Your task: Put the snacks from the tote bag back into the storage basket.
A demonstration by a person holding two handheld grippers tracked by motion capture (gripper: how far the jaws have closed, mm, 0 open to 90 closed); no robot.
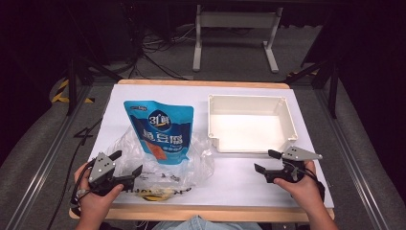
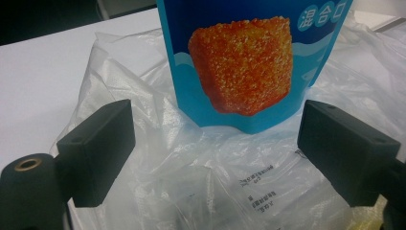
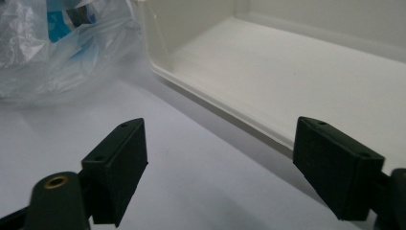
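The white counter (image 1: pixel 158 93) is seen from above, with a person's forearms entering at its near edge. On the far right part of it a shallow white tray (image 1: pixel 250 101) is set, and nothing is seen inside it. A crumpled clear plastic bag (image 1: pixel 201 160) is spread over the near left part of the counter. A blue snack pouch (image 1: pixel 161 130) is laid partly on the bag, its long axis running from the near edge toward the far edge, with the printed top at the far end and the bottom toward the person. The left gripper (image 1: pixel 127 163) is held at the near left over the bag, jaws wide apart and gripping nothing, aimed at the pouch's bottom edge. The right gripper (image 1: pixel 266 161) is held near the tray's near wall, jaws likewise apart and empty.
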